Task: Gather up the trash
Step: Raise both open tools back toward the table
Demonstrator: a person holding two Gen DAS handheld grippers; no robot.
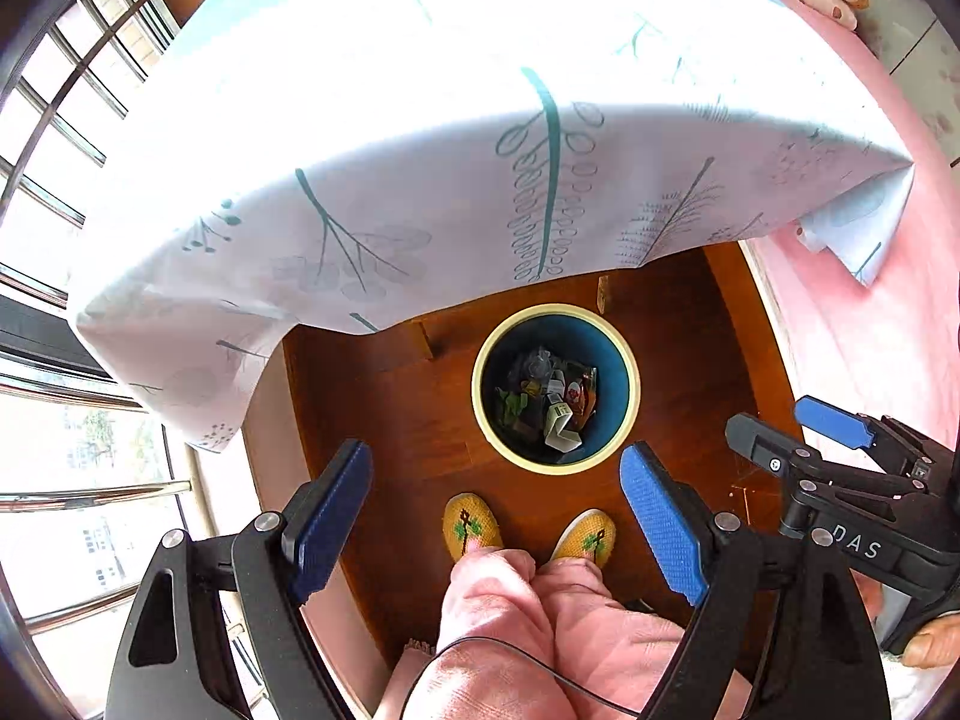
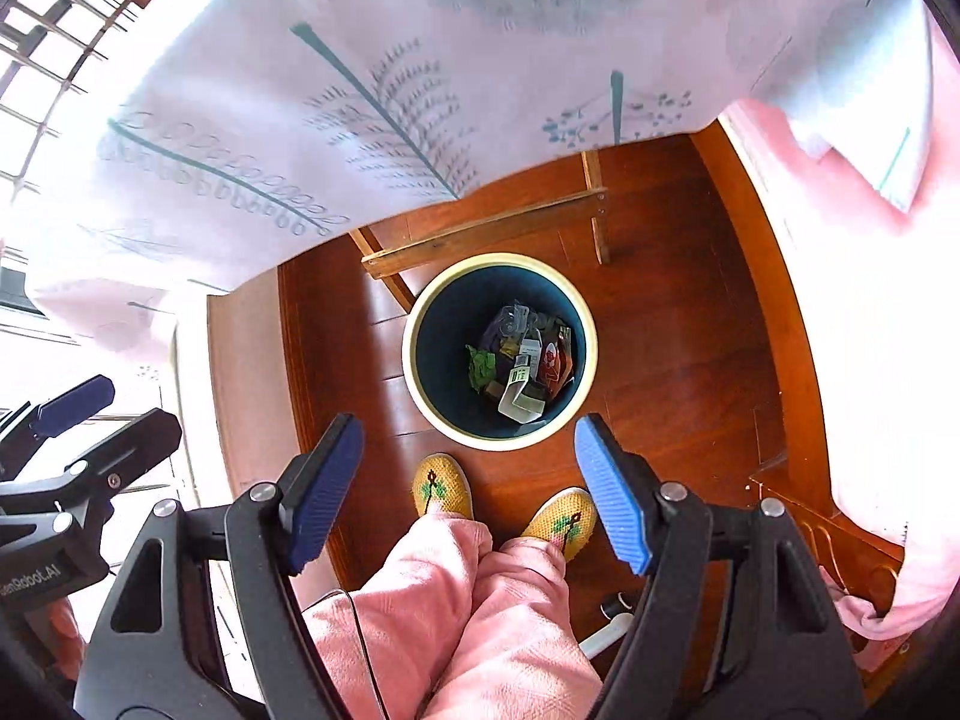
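Each gripper (image 1: 495, 516) (image 2: 468, 495) has black triangular arms, silver pivot screws and ribbed blue pads (image 1: 663, 525). Below them: pink quilted trousers (image 2: 480, 618), yellow knitted slippers (image 1: 471, 525) with green motifs, a thin black cable (image 1: 516, 654).

**Count of things in view**

One bin (image 1: 555, 387) ahead of the claws, holding perhaps six or seven scraps (image 1: 549, 399), too jumbled to count surely. Two slippers (image 2: 441, 483) below it. Two grippers, four blue pads (image 2: 606, 501). One tablecloth (image 1: 420, 150) above.
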